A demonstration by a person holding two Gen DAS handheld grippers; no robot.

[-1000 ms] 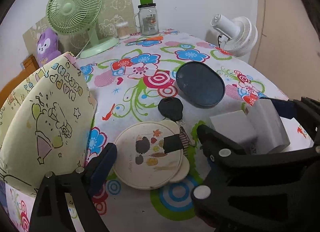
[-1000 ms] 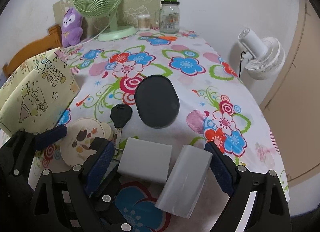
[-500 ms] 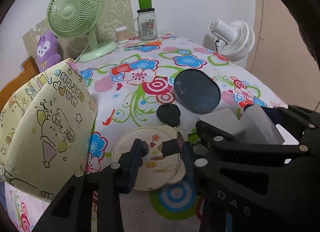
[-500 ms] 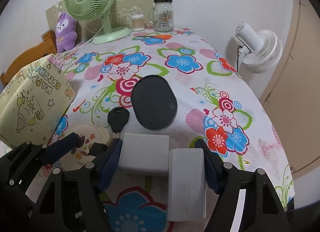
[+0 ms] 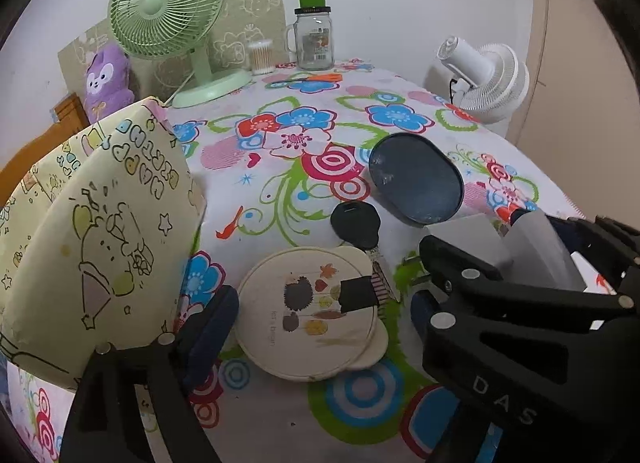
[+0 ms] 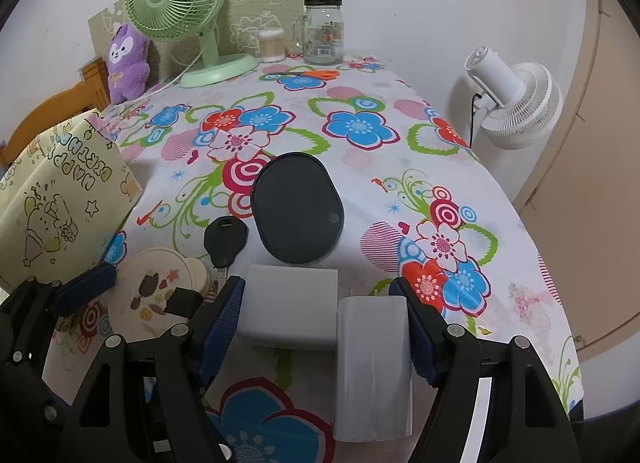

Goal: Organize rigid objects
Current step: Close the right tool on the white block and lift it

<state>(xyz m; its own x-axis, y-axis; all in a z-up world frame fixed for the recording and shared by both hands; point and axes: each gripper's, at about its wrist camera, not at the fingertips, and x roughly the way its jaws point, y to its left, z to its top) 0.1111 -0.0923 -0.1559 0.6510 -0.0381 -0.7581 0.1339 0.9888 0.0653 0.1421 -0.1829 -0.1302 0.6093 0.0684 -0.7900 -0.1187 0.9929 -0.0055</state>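
Right wrist view: right gripper (image 6: 320,327) spread wide, its fingers flanking two white blocks, a flat one (image 6: 290,307) at 11 o'clock and a tall one (image 6: 374,367) against the right pad. Dark oval tray (image 6: 298,207) at 12 o'clock; black key (image 6: 225,241) at 10 o'clock. Left wrist view: left gripper (image 5: 320,327) wide open around the round illustrated coaster (image 5: 308,311), not touching it; yellow gift bag (image 5: 96,231) at 9 o'clock

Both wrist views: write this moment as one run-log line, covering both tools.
left tool: open, flanking round coaster | right tool: open, straddling flat white block and tall white block | black key: beside coaster
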